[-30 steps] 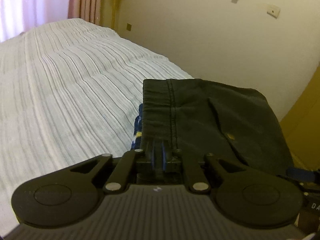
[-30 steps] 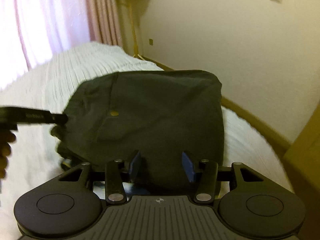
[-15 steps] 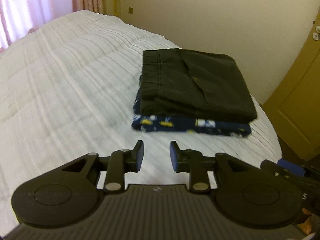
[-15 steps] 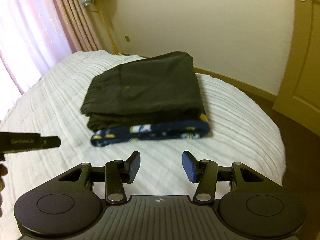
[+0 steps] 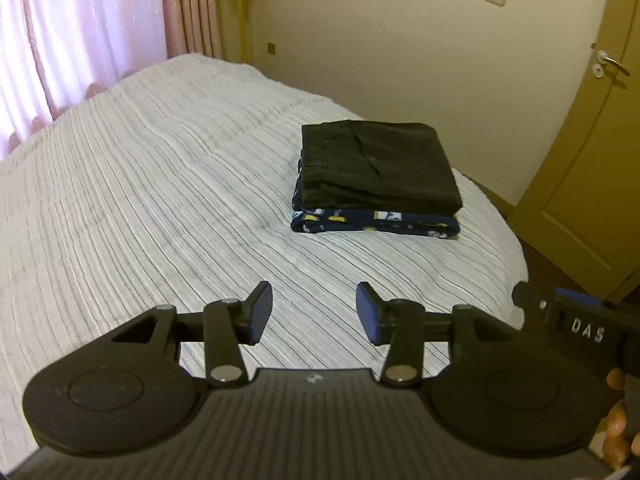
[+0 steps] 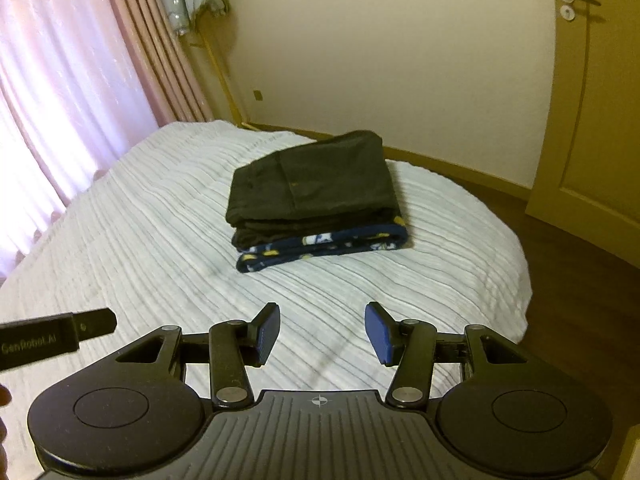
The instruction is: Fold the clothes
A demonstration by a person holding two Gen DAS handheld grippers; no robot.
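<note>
The left gripper (image 5: 314,312) hangs above the white ribbed bedspread (image 5: 160,184), its blue-padded fingers spread apart and holding nothing. The right gripper (image 6: 322,332) is in the same pose, also spread and empty, level over the bedspread. Ahead of both tools, well apart from the fingertips, lies the folded dark green-black garment (image 6: 316,184). It rests on top of a folded navy patterned cloth (image 6: 320,248), near the far right corner of the bed.
</note>
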